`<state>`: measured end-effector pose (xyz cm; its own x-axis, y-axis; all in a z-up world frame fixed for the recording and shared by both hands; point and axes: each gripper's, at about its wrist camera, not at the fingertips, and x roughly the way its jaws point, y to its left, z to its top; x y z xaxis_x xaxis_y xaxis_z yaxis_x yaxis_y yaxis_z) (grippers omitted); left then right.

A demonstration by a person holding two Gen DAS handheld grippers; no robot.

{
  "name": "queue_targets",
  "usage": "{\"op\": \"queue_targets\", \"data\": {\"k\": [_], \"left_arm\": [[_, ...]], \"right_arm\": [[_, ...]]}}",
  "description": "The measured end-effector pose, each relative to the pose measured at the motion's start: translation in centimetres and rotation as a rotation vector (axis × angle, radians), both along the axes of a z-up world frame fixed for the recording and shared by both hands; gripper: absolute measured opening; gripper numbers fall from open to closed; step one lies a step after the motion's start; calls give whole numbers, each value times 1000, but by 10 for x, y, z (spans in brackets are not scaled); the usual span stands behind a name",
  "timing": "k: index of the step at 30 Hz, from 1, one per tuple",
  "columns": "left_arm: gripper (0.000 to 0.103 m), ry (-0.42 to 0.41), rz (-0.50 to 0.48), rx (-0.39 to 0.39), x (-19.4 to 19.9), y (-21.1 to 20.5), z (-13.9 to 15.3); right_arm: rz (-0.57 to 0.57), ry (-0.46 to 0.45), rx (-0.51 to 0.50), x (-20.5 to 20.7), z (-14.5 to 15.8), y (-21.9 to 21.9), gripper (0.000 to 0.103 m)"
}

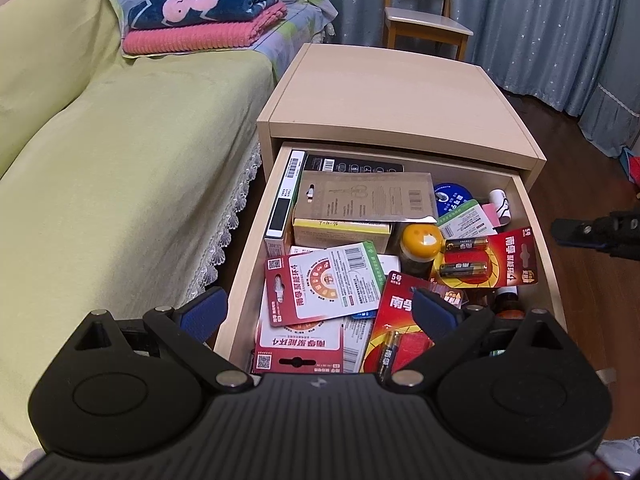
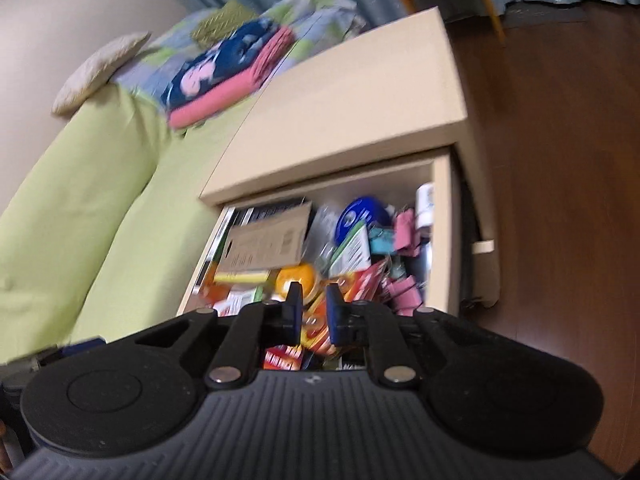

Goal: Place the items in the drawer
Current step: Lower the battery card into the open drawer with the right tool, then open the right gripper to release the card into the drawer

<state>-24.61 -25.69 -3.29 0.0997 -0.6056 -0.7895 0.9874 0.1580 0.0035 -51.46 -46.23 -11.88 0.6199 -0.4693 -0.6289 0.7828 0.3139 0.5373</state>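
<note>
Here a pale wooden bedside cabinet (image 1: 384,96) stands on dark wood flooring (image 1: 580,184) beside a lime-green sofa (image 1: 100,184); its pulled-out drawer (image 1: 538,220) brims with red battery cards (image 1: 324,288), a flat brown cardboard packet (image 1: 366,200) and pink binder clips (image 2: 404,292); the left gripper (image 1: 318,312) hovers over the drawer's near edge, fingers wide and empty; the right gripper (image 2: 314,308) is narrowed, gripping nothing visible.

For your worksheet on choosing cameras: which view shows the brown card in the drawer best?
Left wrist: the brown card is sharp, barcode and print visible. Right wrist shows it blurred and tilted.
</note>
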Motion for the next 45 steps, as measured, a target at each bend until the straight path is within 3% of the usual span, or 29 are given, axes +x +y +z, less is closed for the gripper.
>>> {"op": "queue_targets", "data": {"k": [7, 12, 19, 31, 38, 45], "left_arm": [[99, 11, 33, 7, 4, 8, -3], [99, 28, 25, 2, 3, 9, -4], [99, -14, -76, -6, -22, -3, -1], [99, -50, -180, 15, -62, -22, -7], [99, -59, -224, 29, -77, -24, -15], [99, -49, -235, 22, -84, -21, -20]], "right_arm": [[3, 122, 103, 10, -32, -8, 12], [-8, 103, 115, 3, -36, -5, 12], [-16, 87, 74, -4, -25, 0, 12], [-32, 100, 112, -4, -44, -8, 12], [-25, 137, 4, -15, -21, 6, 13], [-4, 188, -118, -26, 1, 32, 23]]}}
